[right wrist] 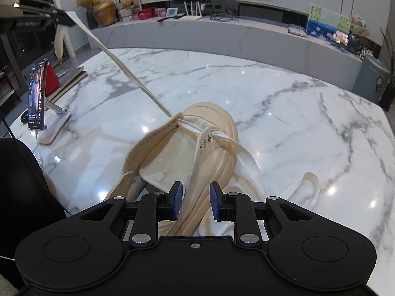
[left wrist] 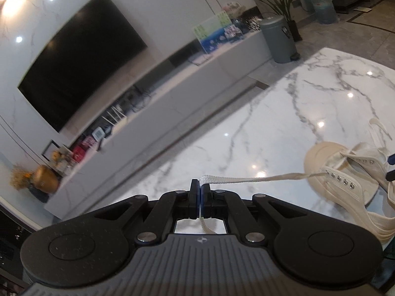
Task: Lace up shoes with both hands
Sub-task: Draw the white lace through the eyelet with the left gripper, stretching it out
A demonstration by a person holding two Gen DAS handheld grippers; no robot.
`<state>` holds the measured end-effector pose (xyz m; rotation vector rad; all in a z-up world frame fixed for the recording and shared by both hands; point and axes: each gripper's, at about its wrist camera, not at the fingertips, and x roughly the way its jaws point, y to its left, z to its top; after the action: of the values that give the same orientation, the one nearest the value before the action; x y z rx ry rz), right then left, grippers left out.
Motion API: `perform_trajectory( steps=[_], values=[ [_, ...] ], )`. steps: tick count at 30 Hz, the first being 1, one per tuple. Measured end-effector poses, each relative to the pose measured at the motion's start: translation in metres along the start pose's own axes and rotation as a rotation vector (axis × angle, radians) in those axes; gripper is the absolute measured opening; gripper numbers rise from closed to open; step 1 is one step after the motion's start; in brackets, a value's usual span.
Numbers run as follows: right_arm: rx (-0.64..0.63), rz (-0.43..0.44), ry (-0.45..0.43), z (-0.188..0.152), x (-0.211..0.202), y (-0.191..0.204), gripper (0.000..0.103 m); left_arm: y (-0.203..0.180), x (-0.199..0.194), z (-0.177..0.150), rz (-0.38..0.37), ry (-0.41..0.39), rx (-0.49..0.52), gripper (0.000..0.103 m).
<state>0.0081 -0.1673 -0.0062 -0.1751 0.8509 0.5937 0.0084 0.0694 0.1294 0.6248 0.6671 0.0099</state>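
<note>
A cream sneaker [right wrist: 209, 133] lies on the white marble table [right wrist: 296, 113], toe pointing away; it also shows at the right of the left wrist view [left wrist: 345, 172]. My left gripper [left wrist: 200, 187] is shut on one end of the white shoelace [left wrist: 259, 178], which runs taut from the jaws to the shoe's front eyelets. In the right wrist view the left gripper [right wrist: 66, 18] holds that lace [right wrist: 128, 74] high at the upper left. My right gripper [right wrist: 196, 197] is open, its blue pads either side of the shoe's right wall near the heel. The other lace end [right wrist: 303, 185] lies loose on the table.
A phone on a stand [right wrist: 37, 93], a red object and a notebook [right wrist: 71, 76] sit at the table's left. A TV [left wrist: 81, 59], a long cabinet [right wrist: 222, 32] and a grey bin [left wrist: 279, 39] stand beyond the table.
</note>
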Motion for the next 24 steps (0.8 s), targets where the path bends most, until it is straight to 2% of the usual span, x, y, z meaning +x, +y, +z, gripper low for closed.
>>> perform_trajectory(
  steps=[9,12,16,20,24],
  values=[
    [0.002,-0.004,-0.021,-0.005,-0.014,0.001,0.023,0.023,-0.028,0.017,0.122,-0.038,0.032,0.000],
    [0.004,-0.004,-0.029,-0.007,-0.018,0.000,0.023,0.024,-0.028,0.021,0.123,-0.036,0.028,0.000],
    [0.003,-0.006,-0.034,-0.007,-0.019,0.000,0.023,0.009,-0.013,0.016,0.048,-0.007,0.023,0.000],
    [-0.003,-0.009,-0.032,-0.006,-0.020,-0.001,0.023,-0.016,0.014,0.002,-0.124,0.044,-0.035,0.000],
    [-0.017,-0.006,-0.036,-0.005,-0.021,-0.001,0.023,-0.046,0.043,-0.013,-0.254,0.102,-0.080,0.000]
  ],
)
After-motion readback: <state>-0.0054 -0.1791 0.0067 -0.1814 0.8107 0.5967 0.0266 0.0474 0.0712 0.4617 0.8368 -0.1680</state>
